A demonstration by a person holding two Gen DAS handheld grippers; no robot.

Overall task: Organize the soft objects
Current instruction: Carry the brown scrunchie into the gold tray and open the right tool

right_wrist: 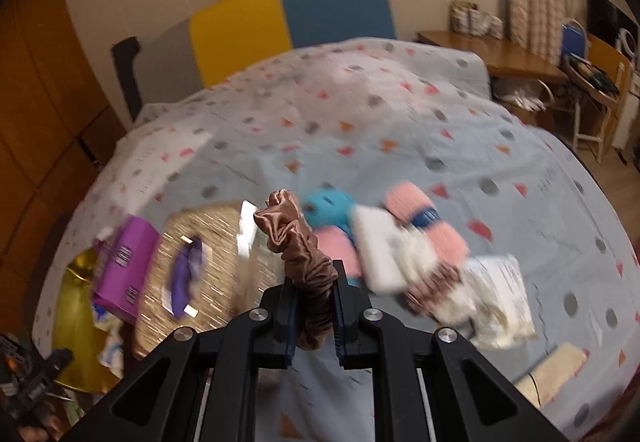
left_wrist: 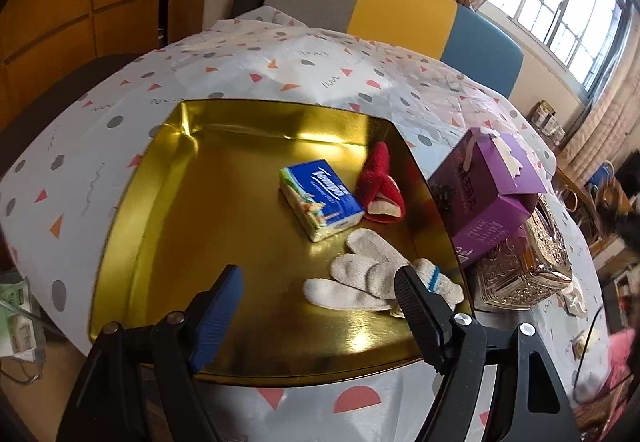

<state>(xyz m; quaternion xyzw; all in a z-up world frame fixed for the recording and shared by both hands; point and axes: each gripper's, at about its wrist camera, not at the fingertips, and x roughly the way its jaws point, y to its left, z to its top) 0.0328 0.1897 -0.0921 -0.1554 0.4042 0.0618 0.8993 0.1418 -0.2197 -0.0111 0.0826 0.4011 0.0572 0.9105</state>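
A gold tray lies on the patterned tablecloth and holds a blue Tempo tissue pack, a red sock and a pair of white knitted gloves. Over the tray's near part my left gripper hangs open, nothing between its fingers. In the right wrist view my right gripper is shut on a brown satin scrunchie, held above the table. Beyond it lies a blurred pile: a blue plush, pink yarn and white cloths.
A purple carton leans on an ornate metallic box right of the tray. The gold tray and purple carton show again at left in the right wrist view. A colour-block headboard and window stand behind.
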